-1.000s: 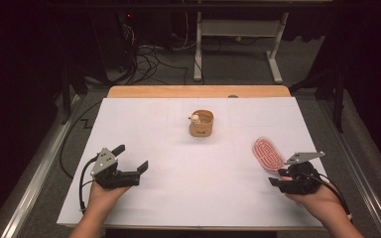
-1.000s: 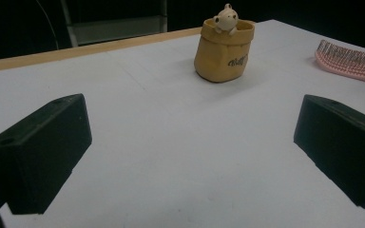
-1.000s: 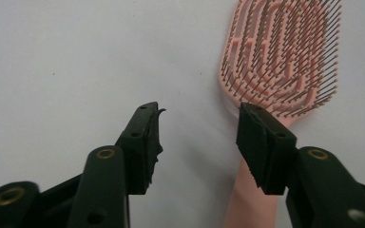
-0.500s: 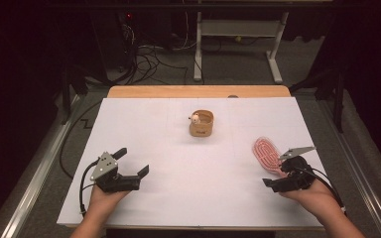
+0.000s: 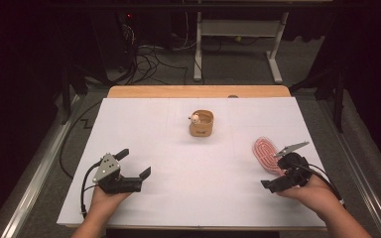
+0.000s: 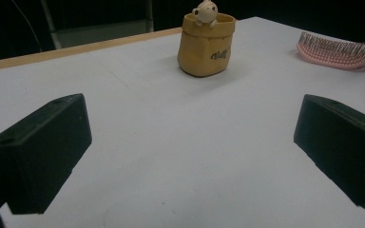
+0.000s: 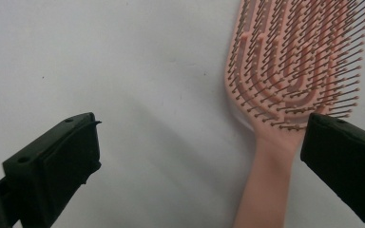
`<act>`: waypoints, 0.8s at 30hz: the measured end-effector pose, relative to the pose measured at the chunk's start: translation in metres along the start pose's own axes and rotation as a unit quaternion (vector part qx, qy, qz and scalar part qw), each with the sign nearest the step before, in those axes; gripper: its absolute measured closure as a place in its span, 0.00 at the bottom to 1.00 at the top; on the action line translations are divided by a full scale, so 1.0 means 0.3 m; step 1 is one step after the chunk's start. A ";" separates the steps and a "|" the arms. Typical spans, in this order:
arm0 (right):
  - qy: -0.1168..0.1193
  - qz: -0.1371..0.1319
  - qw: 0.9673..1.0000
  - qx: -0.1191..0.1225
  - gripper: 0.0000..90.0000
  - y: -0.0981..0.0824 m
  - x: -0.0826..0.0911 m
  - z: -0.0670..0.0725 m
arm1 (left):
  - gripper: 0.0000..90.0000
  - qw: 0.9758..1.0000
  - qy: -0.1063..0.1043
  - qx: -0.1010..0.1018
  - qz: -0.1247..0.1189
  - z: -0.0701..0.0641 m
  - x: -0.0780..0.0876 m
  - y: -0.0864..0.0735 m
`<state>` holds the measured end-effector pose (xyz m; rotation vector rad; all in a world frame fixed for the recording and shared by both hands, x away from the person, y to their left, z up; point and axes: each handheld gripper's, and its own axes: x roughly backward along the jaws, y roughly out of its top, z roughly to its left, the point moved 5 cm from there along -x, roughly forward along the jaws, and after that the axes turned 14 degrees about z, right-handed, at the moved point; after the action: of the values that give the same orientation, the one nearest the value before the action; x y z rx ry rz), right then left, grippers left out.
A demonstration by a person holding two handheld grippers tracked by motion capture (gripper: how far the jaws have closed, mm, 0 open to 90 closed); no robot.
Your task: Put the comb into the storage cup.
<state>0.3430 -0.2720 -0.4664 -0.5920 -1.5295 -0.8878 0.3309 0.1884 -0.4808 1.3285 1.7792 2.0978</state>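
Observation:
A pink hairbrush (image 5: 264, 151) lies bristles up on the white table cover (image 5: 178, 148) at the right. My right gripper (image 5: 274, 174) sits at the brush's near end. In the right gripper view its jaws have just been opening and stand wide (image 7: 199, 142). The brush handle (image 7: 266, 190) lies between them, close to the right jaw, and neither pad presses on it. My left gripper (image 5: 135, 162) rests open at the near left, with nothing between its jaws (image 6: 190, 156). A tan pouch (image 5: 201, 124) holding a small toy figure (image 5: 195, 118) stands mid-table.
A wooden strip (image 5: 198, 91) runs along the table's far edge. Beyond it are floor cables (image 5: 144, 54) and a white stand's legs (image 5: 198, 49). In the left gripper view the pouch (image 6: 204, 47) is ahead and the brush (image 6: 335, 50) is at the far right.
The right gripper's jaws have spread apart around the brush handle and the hand has shifted slightly left. The brush, the pouch and the left gripper stay where they were.

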 end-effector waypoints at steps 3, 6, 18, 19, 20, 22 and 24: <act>0.002 0.007 1.000 -0.001 0.00 0.009 0.005 -0.011 | 0.00 1.000 -0.001 -0.001 0.000 0.000 -0.002 -0.001; 0.003 0.008 1.000 -0.006 0.00 0.024 0.010 -0.026 | 0.00 1.000 -0.001 -0.002 0.000 0.000 -0.001 -0.002; 0.010 0.024 0.999 -0.034 0.00 0.110 0.027 -0.097 | 0.00 1.000 -0.003 -0.003 0.002 -0.002 -0.003 -0.005; 0.008 0.034 0.999 -0.033 0.00 0.122 0.022 -0.104 | 0.00 1.000 -0.003 -0.003 0.002 -0.002 -0.003 -0.005; 0.008 0.034 0.999 -0.033 0.00 0.122 0.022 -0.104 | 0.00 1.000 -0.003 -0.002 0.001 -0.002 -0.003 -0.005; 0.008 0.042 0.999 -0.034 0.00 0.133 0.016 -0.112 | 0.00 1.000 -0.003 -0.002 0.001 -0.001 -0.003 -0.006; 0.003 0.051 0.998 -0.033 0.00 0.151 0.006 -0.124 | 0.00 1.000 -0.003 -0.003 0.001 -0.001 -0.002 -0.006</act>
<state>0.4004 -0.2762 -0.4556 -0.7083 -1.4559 -0.8635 0.3305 0.1884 -0.4826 1.3351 1.7693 2.0954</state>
